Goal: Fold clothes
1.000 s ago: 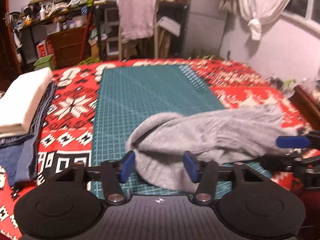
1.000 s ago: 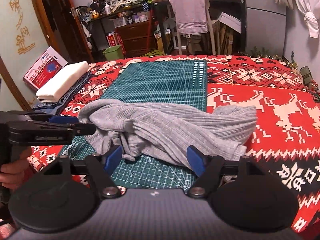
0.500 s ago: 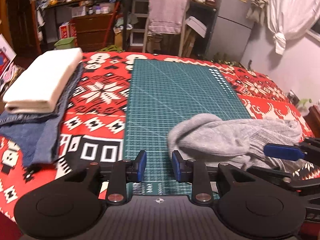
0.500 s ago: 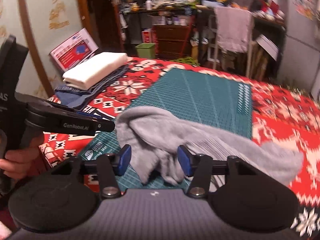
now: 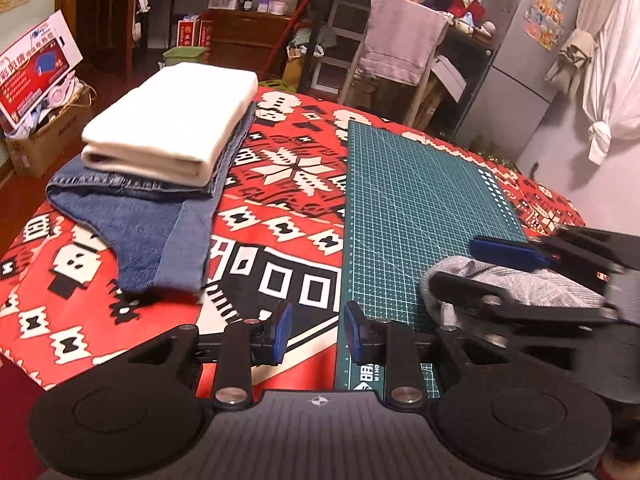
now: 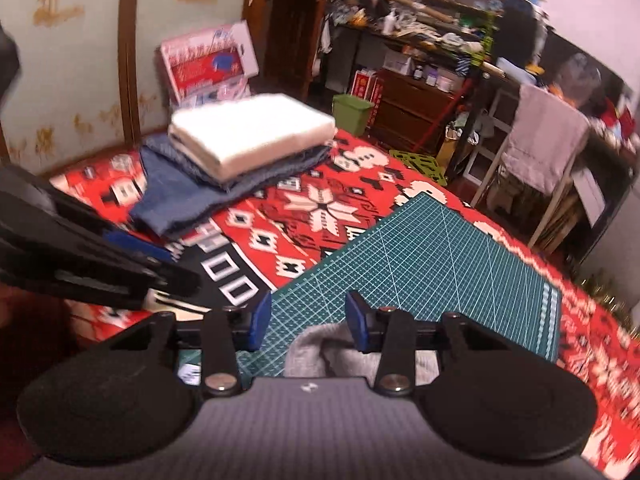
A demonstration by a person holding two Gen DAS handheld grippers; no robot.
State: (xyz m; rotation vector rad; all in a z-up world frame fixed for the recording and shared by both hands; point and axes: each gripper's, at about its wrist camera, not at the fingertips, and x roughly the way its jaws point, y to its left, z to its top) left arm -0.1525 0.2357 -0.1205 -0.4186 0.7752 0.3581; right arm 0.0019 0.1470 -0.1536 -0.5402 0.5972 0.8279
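Observation:
A crumpled grey sweater (image 5: pixel 532 288) lies on the near right part of the green cutting mat (image 5: pixel 416 208). My right gripper (image 5: pixel 476 270) reaches over its left end. In the right wrist view that gripper (image 6: pixel 308 322) is open, with the sweater's edge (image 6: pixel 320 354) bunched low between and under its fingers. My left gripper (image 5: pixel 318 334) is open and holds nothing. It hovers over the mat's near left corner and the red patterned blanket (image 5: pixel 280 184), left of the sweater. Its dark fingers (image 6: pixel 120 268) cross the left of the right wrist view.
A folded white cloth (image 5: pixel 172 120) rests on folded blue jeans (image 5: pixel 160 220) at the blanket's left side, also visible as white cloth (image 6: pixel 252 132) on jeans (image 6: pixel 188 196). Behind the bed stand cluttered shelves, a towel-draped chair (image 5: pixel 404 44) and a boxed item (image 5: pixel 32 68).
Both grippers have swung left toward the folded stack. The sweater has slipped to the right edge of the left view and to the bottom of the right view. The left jaws narrowed earlier.

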